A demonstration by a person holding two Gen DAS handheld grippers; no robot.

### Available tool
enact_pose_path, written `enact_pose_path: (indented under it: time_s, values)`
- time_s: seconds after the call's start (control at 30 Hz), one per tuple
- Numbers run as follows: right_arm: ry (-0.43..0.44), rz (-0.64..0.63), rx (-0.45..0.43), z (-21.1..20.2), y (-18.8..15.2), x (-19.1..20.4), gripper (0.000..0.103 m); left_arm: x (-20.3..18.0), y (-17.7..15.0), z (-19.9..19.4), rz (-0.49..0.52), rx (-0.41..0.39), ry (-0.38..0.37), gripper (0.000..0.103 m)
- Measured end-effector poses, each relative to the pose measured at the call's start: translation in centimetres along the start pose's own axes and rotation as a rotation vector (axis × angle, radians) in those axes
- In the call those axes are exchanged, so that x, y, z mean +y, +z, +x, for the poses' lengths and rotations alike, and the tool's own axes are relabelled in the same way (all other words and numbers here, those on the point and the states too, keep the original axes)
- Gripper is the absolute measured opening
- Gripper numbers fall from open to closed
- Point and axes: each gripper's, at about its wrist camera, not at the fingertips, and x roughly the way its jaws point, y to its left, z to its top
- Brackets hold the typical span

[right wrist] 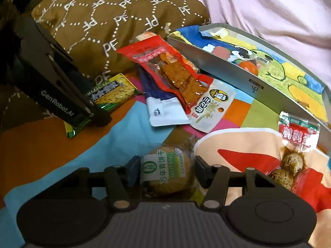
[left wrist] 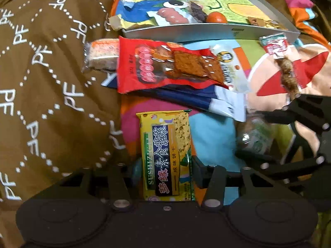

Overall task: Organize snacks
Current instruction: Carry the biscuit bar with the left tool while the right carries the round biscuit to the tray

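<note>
Snacks: few in tray, most loose on bedspread. Your left claw pinching yellow cracker pack; right claw closing round biscuit, contact unclear. Task early.

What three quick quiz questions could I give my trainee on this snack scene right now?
1. True or false: the left gripper has the yellow cracker packet between its fingers.
2. Which snack sits between the right gripper's fingers: A) red tofu pack, B) round biscuit pack, C) quail egg pack?
3. Fill in: the orange fruit lies inside the grey ____.

Key: 1 true; 2 B; 3 tray.
</note>
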Motion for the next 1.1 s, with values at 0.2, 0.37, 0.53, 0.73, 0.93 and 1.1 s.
enact_pose_path:
  time_s: [0.2,0.37,0.53,0.73,0.93,1.1]
  values:
    - [-0.019,-0.008,0.005,-0.3,-0.1,0.6,0.055,-1.4,-0.5,-0.5,0.0,0.005,-0.053,0.05]
    - [-0.127,-0.094,-0.022,-1.5,-0.2,1.6,0.055,-1.5,-0.6,-1.1,-0.011,-0.011,-0.065,0.05]
    - [-0.261,-0.196,-0.093,-3.1,-0.3,2.6,0.055,-1.6,-0.3,-2.3,-0.038,-0.046,-0.089,0.05]
    - [-0.372,-0.272,-0.192,-4.0,0.0,3.4,0.055,-1.9,-0.2,-3.7,-0.055,-0.112,-0.083,0.05]
    - [-0.441,-0.265,-0.265,-4.4,0.5,3.1,0.055,-1.5,0.6,-5.0,-0.101,-0.196,-0.086,0.05]
    - [-0.475,-0.205,-0.312,-4.0,1.6,1.4,0.055,-1.6,3.0,-5.7,-0.129,-0.274,-0.023,0.05]
